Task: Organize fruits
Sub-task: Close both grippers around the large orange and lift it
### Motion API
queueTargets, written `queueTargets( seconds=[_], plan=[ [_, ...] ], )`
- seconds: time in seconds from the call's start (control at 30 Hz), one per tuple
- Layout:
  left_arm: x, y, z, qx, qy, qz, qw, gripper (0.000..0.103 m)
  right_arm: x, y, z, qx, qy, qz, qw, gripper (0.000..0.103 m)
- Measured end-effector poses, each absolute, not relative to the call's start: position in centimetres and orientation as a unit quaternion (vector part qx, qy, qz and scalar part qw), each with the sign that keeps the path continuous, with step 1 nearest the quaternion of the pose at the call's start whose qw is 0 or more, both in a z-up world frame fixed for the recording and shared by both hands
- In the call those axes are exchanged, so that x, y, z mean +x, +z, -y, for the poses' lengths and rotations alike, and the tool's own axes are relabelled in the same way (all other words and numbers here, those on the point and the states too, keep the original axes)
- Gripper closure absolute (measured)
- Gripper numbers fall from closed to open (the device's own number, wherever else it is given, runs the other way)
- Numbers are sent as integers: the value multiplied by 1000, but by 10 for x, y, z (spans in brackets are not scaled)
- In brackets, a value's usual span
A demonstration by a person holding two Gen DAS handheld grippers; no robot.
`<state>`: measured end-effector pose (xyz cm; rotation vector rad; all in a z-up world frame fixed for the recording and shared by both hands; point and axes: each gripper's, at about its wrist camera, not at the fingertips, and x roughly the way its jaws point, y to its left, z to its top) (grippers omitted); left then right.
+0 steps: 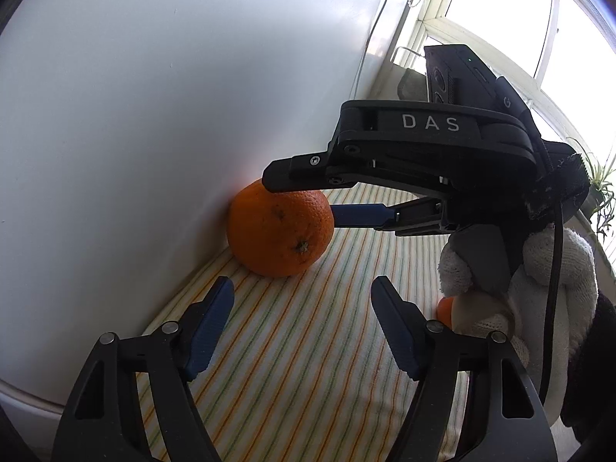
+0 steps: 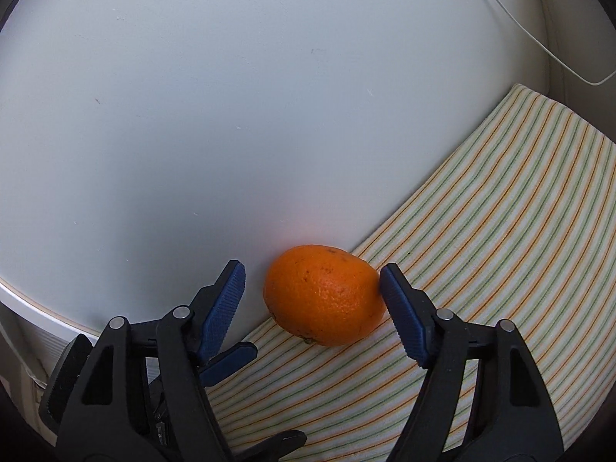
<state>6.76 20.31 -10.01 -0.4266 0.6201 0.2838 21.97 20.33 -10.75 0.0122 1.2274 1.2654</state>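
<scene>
An orange [image 1: 279, 231] lies on the striped cloth [image 1: 308, 346], right against a white panel [image 1: 154, 115]. My right gripper [image 1: 302, 198] reaches in from the right, one finger above the fruit and the other at its side. In the right wrist view the orange [image 2: 323, 294] sits between the jaws of the right gripper [image 2: 312, 269]. The right pad [image 2: 400, 308] touches the peel, while the left pad [image 2: 225, 304] stands off with a gap. My left gripper [image 1: 303, 288] is open and holds nothing, a short way in front of the orange.
A second small orange fruit [image 1: 444, 308] peeks out behind the white gloved hand [image 1: 546, 269] holding the right gripper. A window [image 1: 519, 19] and a plant [image 1: 600, 188] are at the right. A white cable [image 2: 539, 38] hangs down the panel. The left gripper's fingers [image 2: 231, 358] show at lower left.
</scene>
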Motion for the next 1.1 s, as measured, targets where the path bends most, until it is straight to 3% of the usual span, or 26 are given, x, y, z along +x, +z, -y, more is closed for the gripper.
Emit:
queueTargets(
  seconds=[0.43, 0.5, 0.53, 1.1],
  plan=[
    [75, -105, -211, -222, 136, -313, 914, 38, 217, -125, -219, -15, 546, -557, 626, 28],
    [76, -107, -214, -228, 134, -316, 911, 50, 214, -124, -215, -18, 545, -558, 626, 29],
    [76, -107, -215, -233, 134, -317, 910, 51, 213, -124, -214, -18, 544, -558, 627, 29],
    [57, -90, -167, -202, 81, -319, 922, 52, 201, -118, -146, 23, 524, -553, 648, 30]
  ],
)
